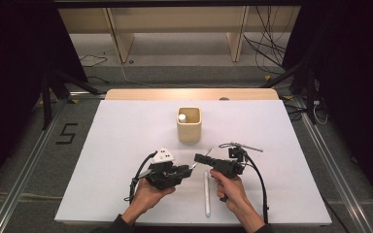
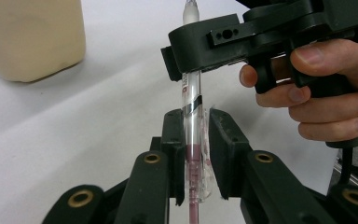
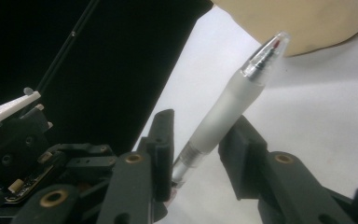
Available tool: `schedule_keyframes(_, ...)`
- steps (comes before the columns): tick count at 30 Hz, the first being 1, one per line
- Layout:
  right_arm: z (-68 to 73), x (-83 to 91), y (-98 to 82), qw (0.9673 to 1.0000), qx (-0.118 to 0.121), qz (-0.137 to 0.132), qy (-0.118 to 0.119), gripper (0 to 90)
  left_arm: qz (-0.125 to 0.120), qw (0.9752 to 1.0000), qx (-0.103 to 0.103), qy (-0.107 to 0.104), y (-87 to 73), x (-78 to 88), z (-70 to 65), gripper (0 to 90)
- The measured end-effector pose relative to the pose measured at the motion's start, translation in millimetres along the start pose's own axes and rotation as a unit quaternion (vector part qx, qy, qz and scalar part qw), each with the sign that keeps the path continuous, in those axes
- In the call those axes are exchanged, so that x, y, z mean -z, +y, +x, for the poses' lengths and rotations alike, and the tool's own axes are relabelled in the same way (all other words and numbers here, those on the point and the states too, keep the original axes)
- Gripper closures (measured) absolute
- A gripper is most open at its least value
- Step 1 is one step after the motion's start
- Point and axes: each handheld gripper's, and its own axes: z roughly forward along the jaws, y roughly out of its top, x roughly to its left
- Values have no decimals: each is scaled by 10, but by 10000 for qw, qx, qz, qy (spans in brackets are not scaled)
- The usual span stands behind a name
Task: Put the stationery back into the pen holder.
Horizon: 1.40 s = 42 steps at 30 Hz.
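A clear pen (image 2: 192,93) with a red refill runs between my two grippers above the white table (image 1: 121,145). My left gripper (image 2: 196,122) is shut on the pen's back end, both pads tight against the barrel. My right gripper (image 3: 200,133) stands around the frosted grip section of the pen (image 3: 223,112), with a gap showing beside its right jaw, so it is open. In the high view the left gripper (image 1: 188,169) and the right gripper (image 1: 197,158) meet tip to tip near the table's middle front, each held in a hand.
A beige cup (image 1: 189,128) stands behind the grippers with a white-capped item (image 1: 181,117) in it. A second whitish pen (image 1: 206,194) lies on the table between the hands. A thin grey rod (image 1: 247,146) lies behind the right gripper.
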Motion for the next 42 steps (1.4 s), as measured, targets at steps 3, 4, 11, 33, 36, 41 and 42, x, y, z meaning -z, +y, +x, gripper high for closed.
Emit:
schedule_keyframes(3,2,5,1,10000,32,-22,23,703,-12,10000,-13,-14,-6,-3,1,761)
schedule_keyframes(4,6,8,2,10000,33,-26,31,711,-10,10000,-27,-21,-9,-4,2,761)
schedule_keyframes(11,38,30,5,9997,84,-80,228,775,-58,9999,-61,-80,-36,-28,-1,761)
schedule_keyframes(33,233,180,195,9944,975,-405,-102,799,-205,9996,-159,-101,-205,167,192,281)
schedule_keyframes(36,245,179,226,9935,1039,-448,-124,799,-245,9995,-202,-37,-238,202,221,273)
schedule_keyframes(41,260,181,263,9927,1085,-494,-152,799,-317,9993,-206,41,-283,248,272,261)
schedule_keyframes(42,261,181,272,9927,1085,-498,-144,799,-329,9992,-205,34,-290,262,282,259)
